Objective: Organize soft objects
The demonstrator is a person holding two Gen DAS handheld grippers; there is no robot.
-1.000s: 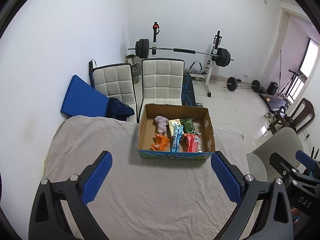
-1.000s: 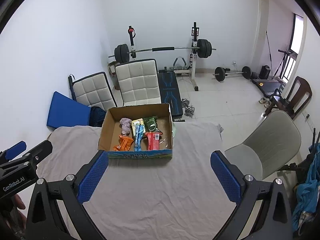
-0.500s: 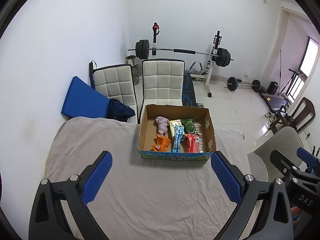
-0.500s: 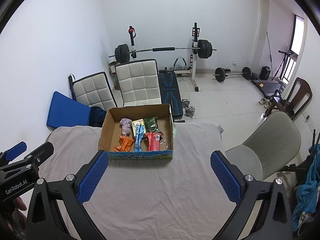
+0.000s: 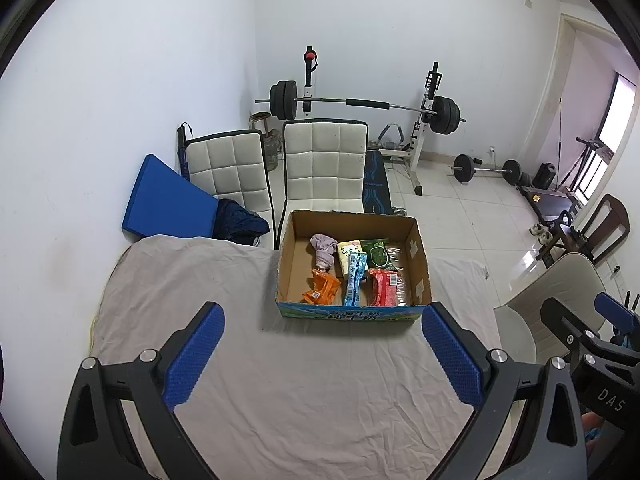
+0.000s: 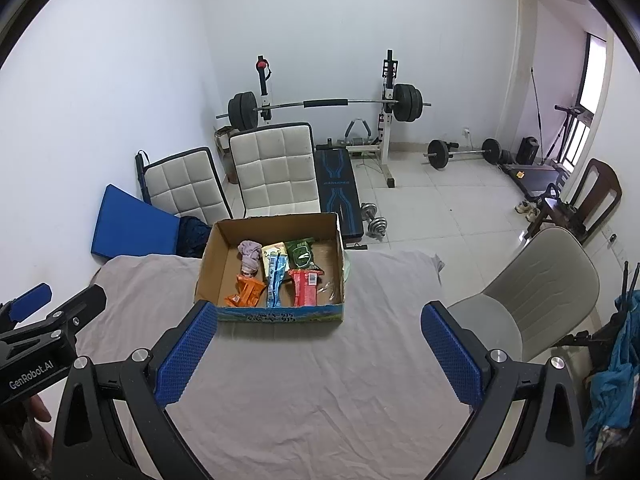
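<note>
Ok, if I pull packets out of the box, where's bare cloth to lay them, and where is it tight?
Bare cloth runs between the cardboard box and both open grippers, left gripper and right gripper. More lies left of the box toward the blue mat. Inside, only the left strip beside the orange packet is bare; the right side is packed.

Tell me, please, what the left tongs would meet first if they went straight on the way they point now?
Probably the cardboard box: its printed front wall sits roughly centred between the open left tongs, beyond bare grey cloth. They may touch the cloth first; depth is unclear.
</note>
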